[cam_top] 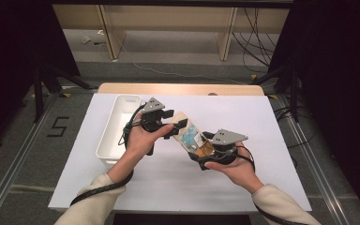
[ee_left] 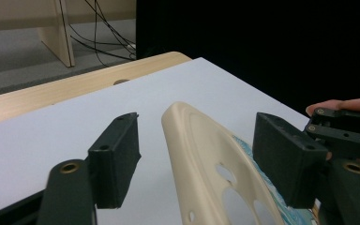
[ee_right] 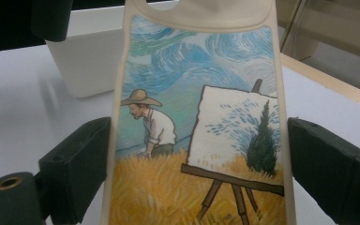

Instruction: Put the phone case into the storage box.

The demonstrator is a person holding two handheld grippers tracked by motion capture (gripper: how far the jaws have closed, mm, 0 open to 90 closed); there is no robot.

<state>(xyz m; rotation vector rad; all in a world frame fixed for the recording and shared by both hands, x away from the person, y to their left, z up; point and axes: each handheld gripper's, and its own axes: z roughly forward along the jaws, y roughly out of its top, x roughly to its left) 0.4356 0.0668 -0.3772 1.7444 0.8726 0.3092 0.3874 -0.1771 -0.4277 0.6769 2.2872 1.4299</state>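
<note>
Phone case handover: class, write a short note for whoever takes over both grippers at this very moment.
Right gripper: jaws on both long edges of the phone case, holding it above the table, painted side toward its camera.
Left gripper: open, jaws either side of the case's far end with gaps showing; no grip there yet.
White bin: on the table to the left.
Done: case lifted by the right gripper.
Left: probably the left gripper closes on the free end; where the case goes afterwards is unclear.
</note>
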